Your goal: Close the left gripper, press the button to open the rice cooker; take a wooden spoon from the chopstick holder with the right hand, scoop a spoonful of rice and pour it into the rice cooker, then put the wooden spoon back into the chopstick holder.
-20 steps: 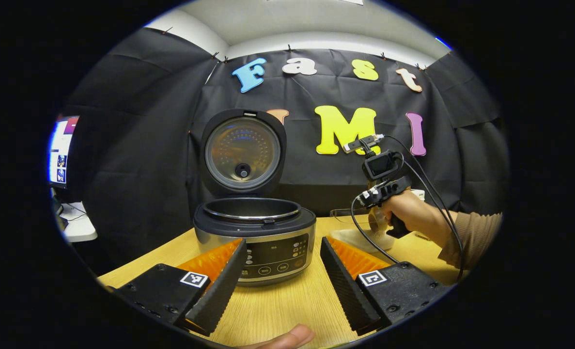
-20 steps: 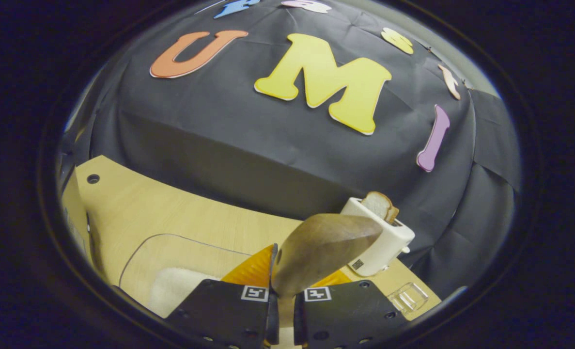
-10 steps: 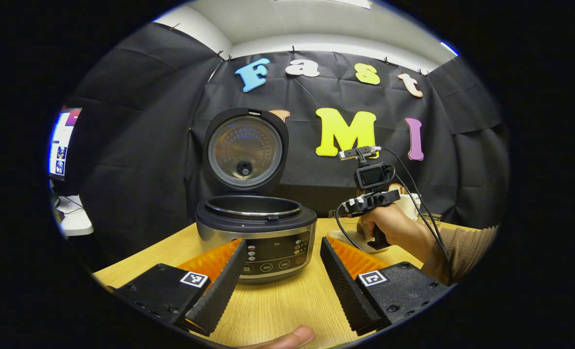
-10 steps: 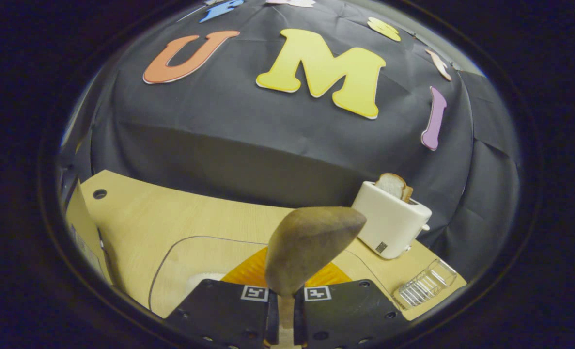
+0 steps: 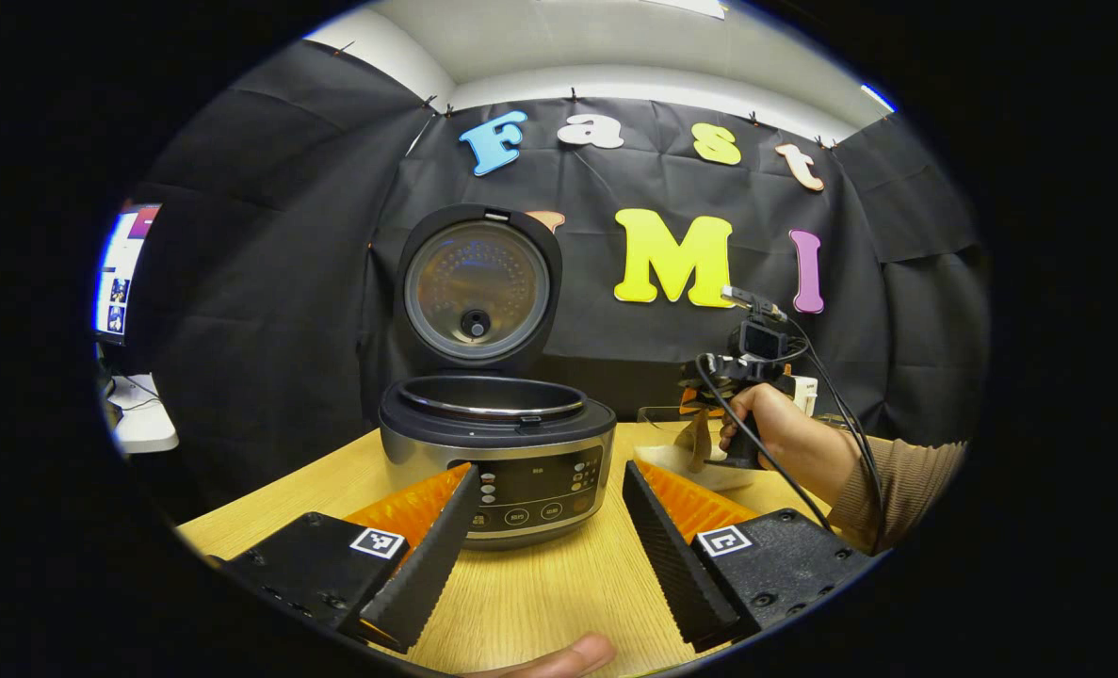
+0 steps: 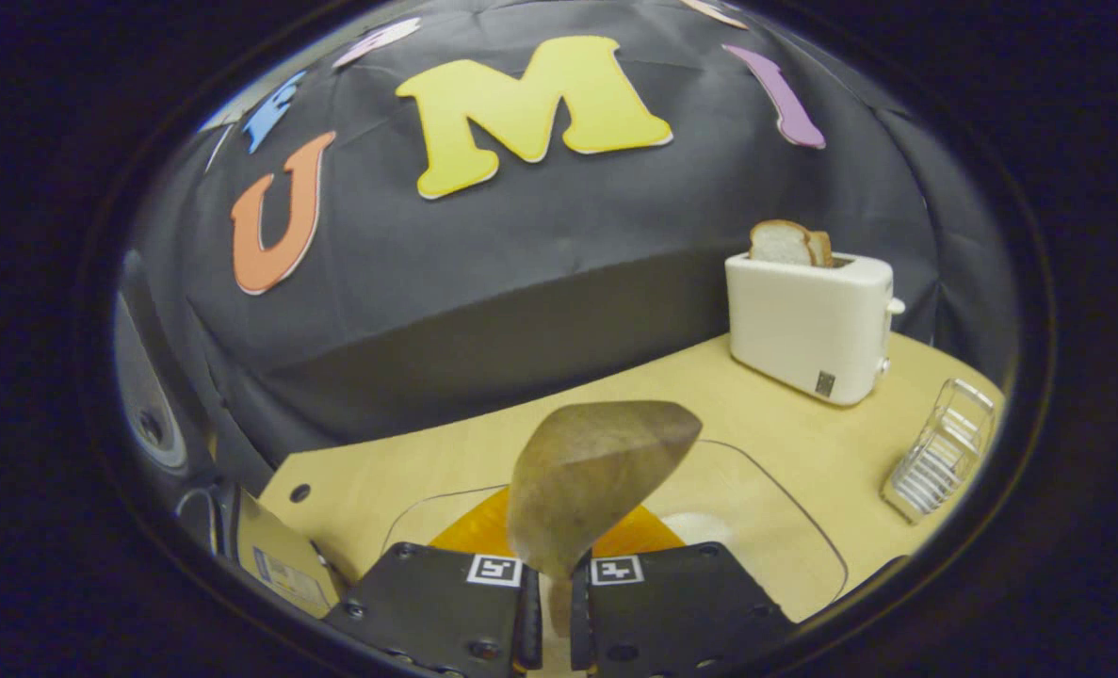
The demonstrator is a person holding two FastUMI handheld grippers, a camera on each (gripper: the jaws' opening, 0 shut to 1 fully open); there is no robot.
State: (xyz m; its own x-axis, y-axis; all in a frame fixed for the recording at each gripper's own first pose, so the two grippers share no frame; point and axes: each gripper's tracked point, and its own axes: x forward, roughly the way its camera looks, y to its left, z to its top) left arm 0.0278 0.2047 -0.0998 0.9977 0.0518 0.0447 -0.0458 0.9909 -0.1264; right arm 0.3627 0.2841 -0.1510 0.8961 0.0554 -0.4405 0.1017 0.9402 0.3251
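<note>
The rice cooker (image 5: pixel 497 443) stands open on the wooden table, its lid (image 5: pixel 478 287) upright. My left gripper (image 5: pixel 549 556) is open in front of the cooker's control panel, holding nothing. Right of the cooker, a hand holds my right gripper (image 5: pixel 709 414) above a clear container (image 5: pixel 681 461) of rice. In the right gripper view, my right gripper (image 6: pixel 549 603) is shut on the wooden spoon's handle. The spoon's bowl (image 6: pixel 596 480) sticks up over the clear container (image 6: pixel 785 527), where white rice (image 6: pixel 695 527) shows. I see no rice on the spoon.
A white toaster (image 6: pixel 808 320) with bread (image 6: pixel 785 243) stands at the back right, a clear ribbed holder (image 6: pixel 940 457) in front of it. The cooker's lid (image 6: pixel 149 414) shows at the left edge. A monitor (image 5: pixel 121 273) sits left; a thumb (image 5: pixel 559 657) is near the table's front edge.
The right gripper has dropped lower toward the clear container and rolled, still shut on the spoon. The left gripper and the cooker have barely moved.
</note>
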